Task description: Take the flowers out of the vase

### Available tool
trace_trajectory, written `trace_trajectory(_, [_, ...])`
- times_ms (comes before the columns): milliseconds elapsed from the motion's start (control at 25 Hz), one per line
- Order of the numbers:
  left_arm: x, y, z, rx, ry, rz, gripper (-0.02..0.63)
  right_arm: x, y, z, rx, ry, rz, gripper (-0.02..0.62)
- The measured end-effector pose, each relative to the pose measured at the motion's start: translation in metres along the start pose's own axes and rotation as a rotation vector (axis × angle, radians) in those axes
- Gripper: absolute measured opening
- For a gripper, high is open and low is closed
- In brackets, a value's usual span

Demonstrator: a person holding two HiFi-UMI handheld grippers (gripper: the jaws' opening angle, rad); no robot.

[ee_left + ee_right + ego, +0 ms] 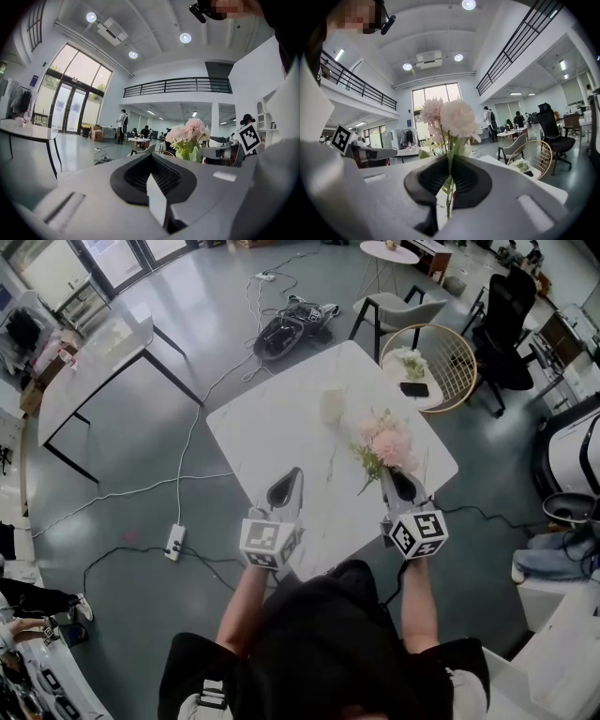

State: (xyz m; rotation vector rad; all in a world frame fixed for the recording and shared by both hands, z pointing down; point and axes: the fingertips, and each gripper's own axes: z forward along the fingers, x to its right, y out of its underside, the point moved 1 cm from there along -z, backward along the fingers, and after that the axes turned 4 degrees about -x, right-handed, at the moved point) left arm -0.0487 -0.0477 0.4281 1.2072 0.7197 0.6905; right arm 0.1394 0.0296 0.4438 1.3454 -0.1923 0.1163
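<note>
right gripper view shows the right gripper (449,169) pinched shut on the pale pink, green-stemmed flowers (451,117); left gripper (153,169) closed, empty. thin stems could slip, top-heavy blooms tipping out.

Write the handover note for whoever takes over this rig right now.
Claws: left claw shut, holding nothing; right claw shut on the stems of the flowers.
Things: the vase stands on the table, beyond the flowers and apart from them.
Done: flowers are out of the vase.
Left: probably lay them on the table and let go.
</note>
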Motion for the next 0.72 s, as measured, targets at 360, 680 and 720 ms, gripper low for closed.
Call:
trace_trajectory(360, [0.0005, 0.0005, -0.0003, -0.002, -0.007, 0.003, 0.008, -0.0011, -0.0012, 0.0031, 0.006, -0.015, 0.003, 0.015])
trace_trajectory(680, [-0.0009, 0.0005, 0.0011, -0.003, -0.01, 0.0, 0.008, -0.0003, -0.0017, 0.0055, 0.006, -0.018, 0.006, 0.015])
trace_trajectory(720, [-0.0009, 0.0005, 0.0013, -0.003, -0.01, 0.0, 0.008, -0.0002, -0.0017, 0.0058, 0.006, -0.019, 0.006, 0.015])
